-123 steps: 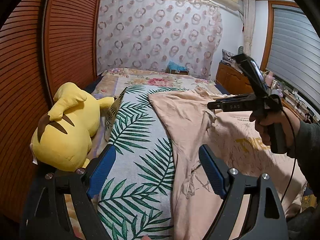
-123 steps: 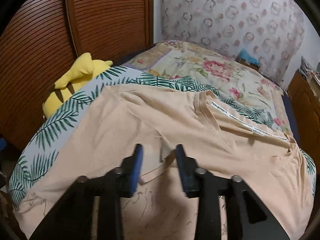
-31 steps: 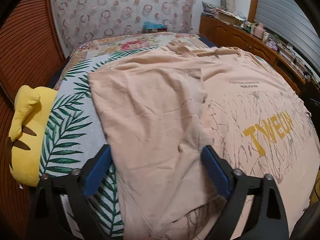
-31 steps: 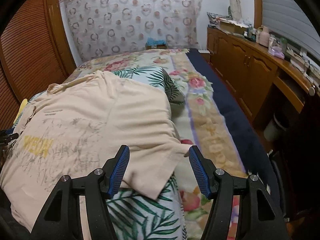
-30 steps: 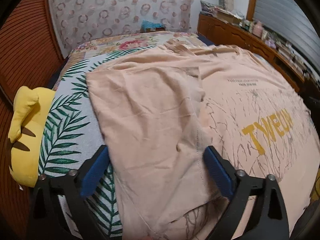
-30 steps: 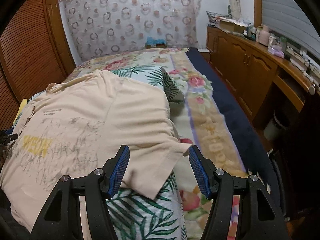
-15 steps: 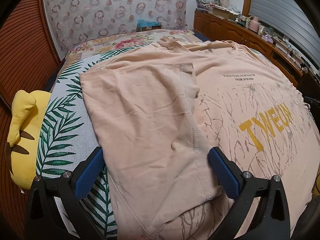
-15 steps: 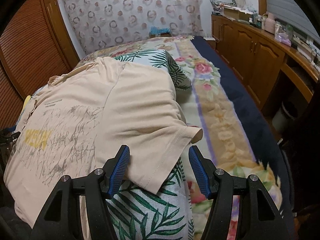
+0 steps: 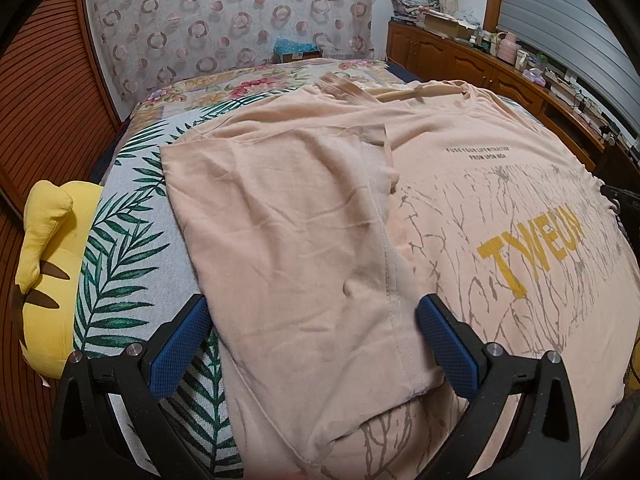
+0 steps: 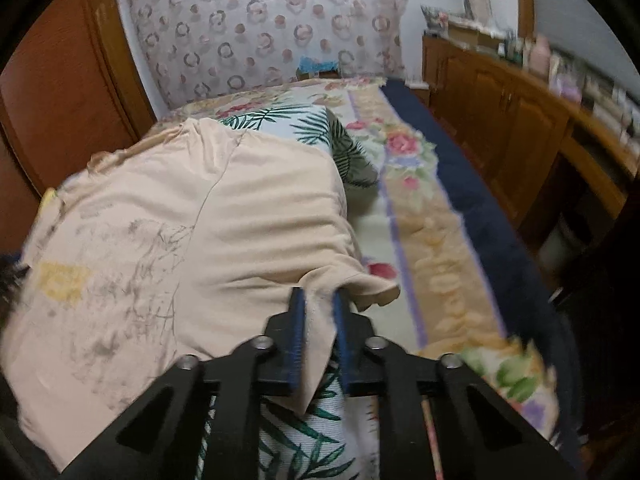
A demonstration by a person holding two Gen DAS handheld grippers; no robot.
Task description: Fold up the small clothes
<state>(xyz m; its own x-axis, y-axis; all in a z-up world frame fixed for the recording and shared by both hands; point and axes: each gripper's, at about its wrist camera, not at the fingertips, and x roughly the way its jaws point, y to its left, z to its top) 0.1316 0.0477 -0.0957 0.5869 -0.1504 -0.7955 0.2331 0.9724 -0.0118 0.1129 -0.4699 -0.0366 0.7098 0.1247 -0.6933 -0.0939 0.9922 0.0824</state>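
So I've got the peach t-shirt (image 9: 460, 184) spread over the palm-leaf cushion (image 9: 120, 240) on the bed (image 10: 432, 240), print side up with the yellow lettering (image 9: 532, 248) showing. 1 side of it is folded over onto the front, so that sleeve (image 9: 288, 208) lies flat across the chest. My left gripper (image 9: 314, 344) hovers right over the folded flap's lower end, its 2 blue pads (image 9: 180, 346) spread wide with nothing between them. My right gripper (image 10: 318, 334) is pinched on the other sleeve (image 10: 360, 280) at the cushion's edge, with the fabric bunched between the nearly closed pads. The right view is blurry. A yellow plush toy (image 9: 44, 280) sits beside the cushion on the left.
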